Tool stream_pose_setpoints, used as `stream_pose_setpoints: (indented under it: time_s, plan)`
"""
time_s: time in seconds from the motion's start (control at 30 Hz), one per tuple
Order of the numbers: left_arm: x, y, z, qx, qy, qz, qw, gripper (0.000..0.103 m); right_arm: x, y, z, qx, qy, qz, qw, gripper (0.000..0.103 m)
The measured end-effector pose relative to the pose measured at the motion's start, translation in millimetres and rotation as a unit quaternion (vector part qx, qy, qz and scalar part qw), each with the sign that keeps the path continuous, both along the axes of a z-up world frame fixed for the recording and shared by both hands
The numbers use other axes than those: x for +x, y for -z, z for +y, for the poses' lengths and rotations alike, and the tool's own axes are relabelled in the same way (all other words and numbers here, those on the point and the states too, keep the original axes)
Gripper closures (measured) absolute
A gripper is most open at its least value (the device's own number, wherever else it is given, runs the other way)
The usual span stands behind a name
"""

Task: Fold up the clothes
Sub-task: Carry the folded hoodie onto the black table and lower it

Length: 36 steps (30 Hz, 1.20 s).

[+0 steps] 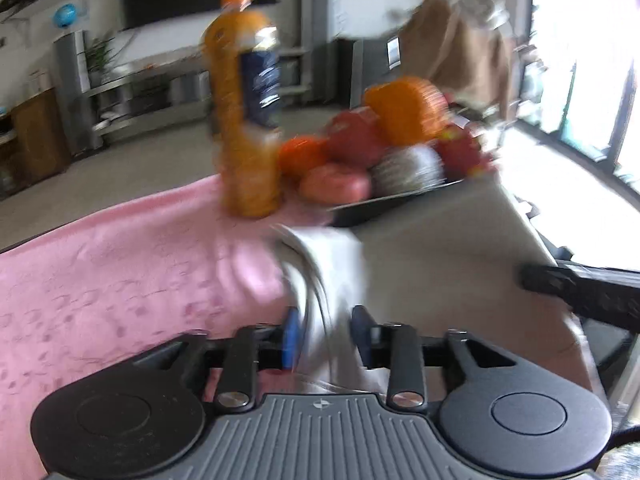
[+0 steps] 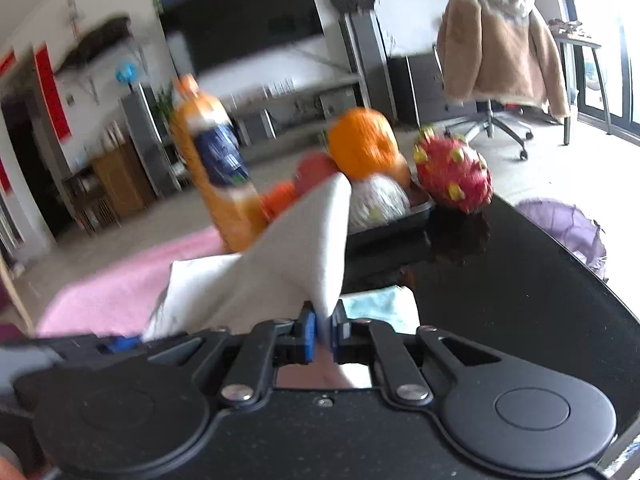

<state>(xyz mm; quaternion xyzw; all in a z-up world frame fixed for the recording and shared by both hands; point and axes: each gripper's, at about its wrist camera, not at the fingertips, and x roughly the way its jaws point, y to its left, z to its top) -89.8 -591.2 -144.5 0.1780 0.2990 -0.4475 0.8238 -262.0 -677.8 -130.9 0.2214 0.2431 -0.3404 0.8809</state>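
Two hand-held grippers are on the white cloth (image 2: pixel 280 264) at once, and both views are smeared with blur. The left hand-held gripper (image 1: pixel 324 334) has its blue pads (image 1: pixel 291 336) standing apart, with a streaked white fold running down between them; the blur hides whether either pad presses on it. The right hand-held gripper (image 2: pixel 323 330) shows a narrower gap, a point of the same white cloth dropping in between its pads (image 2: pixel 307 334), and the fabric rises from there into a peaked fold; whether those pads pinch it I cannot tell either. The cloth sits over the near part of the dark bench (image 2: pixel 520 280), beside a pink towel (image 1: pixel 120 272) spread to the left, with a pale blue fabric (image 2: pixel 380 308) just behind the right pads. Farther back stands an orange drink bottle (image 1: pixel 246 120) next to a dark tray (image 1: pixel 384 204) piled with fruit, an orange (image 2: pixel 362 144) on top and a dragon fruit (image 2: pixel 454 176) at the tray's right end. Beyond the bench, a tan coat (image 2: pixel 500 44) hangs over an office chair (image 2: pixel 492 124).
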Motion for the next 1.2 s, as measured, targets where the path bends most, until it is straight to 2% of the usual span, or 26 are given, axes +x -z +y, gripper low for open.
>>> stream_pose_setpoints:
  time_s: [0.07,0.13,0.2,0.23,0.27,0.3,0.37,0.4,0.5,0.63,0.7,0.77,0.83,0.87,0.9,0.97,1.03,1.07,1.1,1.2]
  plan:
    - [11,-2,13,-0.001,-0.016,0.002,0.9999,0.067,-1,9,-9,0.007,0.026,0.024,0.999,0.062]
    - [17,-6,29,-0.008,-0.023,0.004,0.9997,0.071,-17,6,-7,0.005,0.041,0.009,0.999,0.057]
    - [15,-8,44,-0.018,-0.009,0.009,0.9998,0.077,-30,2,0,-0.003,0.040,-0.003,0.999,0.057]
    - [11,-7,46,-0.016,0.009,0.012,0.9998,0.077,-35,1,5,-0.004,0.034,-0.006,0.999,0.058]
    - [6,-5,47,-0.014,0.026,0.014,0.9995,0.077,-37,0,9,-0.001,0.022,-0.006,1.000,0.073]
    - [-1,-2,43,-0.006,0.039,0.013,0.9991,0.077,-37,1,13,0.006,0.005,0.000,1.000,0.096]
    - [-17,10,31,0.021,0.063,0.011,0.9977,0.077,-27,7,22,0.012,-0.022,0.040,0.999,0.097]
    - [-23,17,26,0.037,0.071,0.013,0.9967,0.073,-23,12,26,0.012,-0.027,0.065,0.997,0.097]
    - [-27,39,17,0.092,0.065,0.027,0.9933,0.070,-17,27,30,0.034,-0.017,0.133,0.990,0.096]
    - [-31,27,30,0.131,0.071,0.029,0.9885,0.068,-34,30,43,0.094,-0.021,0.174,0.980,0.095]
    - [-33,16,35,0.149,0.071,0.031,0.9858,0.066,-40,21,54,0.102,-0.030,0.196,0.975,0.090]
    - [-36,0,42,0.153,0.065,0.038,0.9854,0.061,-47,4,62,0.088,-0.021,0.194,0.977,0.088]
    - [-39,-24,52,0.139,0.061,0.045,0.9873,0.045,-53,-26,69,0.063,-0.004,0.162,0.985,0.082]
    - [-43,-37,58,0.131,0.063,0.043,0.9885,0.039,-56,-43,72,0.056,0.005,0.140,0.989,0.075]
    - [-48,-50,63,0.121,0.065,0.041,0.9896,0.029,-58,-60,76,0.050,0.010,0.119,0.992,0.069]
    - [-57,-76,76,0.104,0.067,0.033,0.9918,0.025,-61,-91,85,0.042,0.017,0.095,0.994,0.061]
    - [-66,-98,90,0.088,0.068,0.025,0.9934,0.017,-62,-116,98,0.033,0.021,0.094,0.995,0.045]
    - [-70,-107,96,0.080,0.069,0.026,0.9941,0.016,-62,-126,105,0.028,0.022,0.098,0.995,0.039]
    - [-74,-116,102,0.072,0.070,0.029,0.9945,0.015,-61,-136,111,0.023,0.023,0.102,0.994,0.028]
    - [-83,-134,120,0.058,0.083,0.044,0.9938,0.009,-63,-155,133,0.020,0.029,0.114,0.993,0.018]
